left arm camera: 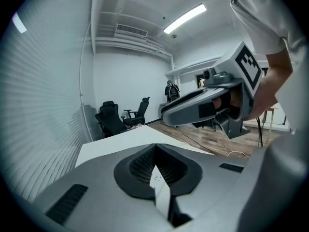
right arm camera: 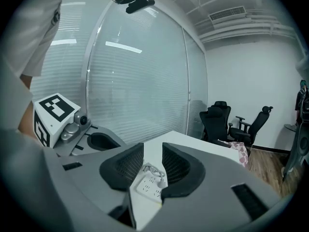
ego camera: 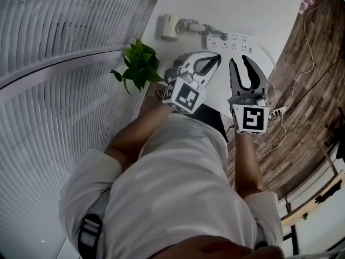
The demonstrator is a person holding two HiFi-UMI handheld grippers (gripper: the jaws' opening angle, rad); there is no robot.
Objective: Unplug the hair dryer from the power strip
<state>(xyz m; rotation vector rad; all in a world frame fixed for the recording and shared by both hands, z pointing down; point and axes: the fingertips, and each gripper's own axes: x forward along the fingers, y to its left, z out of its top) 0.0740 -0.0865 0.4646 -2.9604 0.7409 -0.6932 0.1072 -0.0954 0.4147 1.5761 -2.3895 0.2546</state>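
Left gripper (ego camera: 217, 56) sits low over the near edge of the white table (ego camera: 259, 9). Its jaws are pressed together at the tips with nothing between them. In its own view the dark pads (left arm camera: 137, 166) meet at the far end, and only a sliver of bare table shows through the loop behind them. Right gripper (ego camera: 240, 61) is just beside it at about the same height. Its jaws are spread and empty. Through the gap between them its own view looks onto the power strip (right arm camera: 148, 183) lying farther off on the table, apart from the pads.

Along the left runs a glass wall with closed blinds (ego camera: 48, 63). Beside it, at the table's near left corner, stands a small green plant (ego camera: 139, 66), close to the left gripper's marker cube (ego camera: 183, 96). Farther back lies the white hair dryer (ego camera: 168, 27), with its grey cord (ego camera: 188, 24) looping rightwards to a plug (ego camera: 211, 32) that sits in the left end of the power strip. The strip lies across the table beyond both grippers' tips, and neither gripper touches it. To the right of the table is wooden floor (ego camera: 318, 47), and a thin white cable (ego camera: 308, 42) trails across it.
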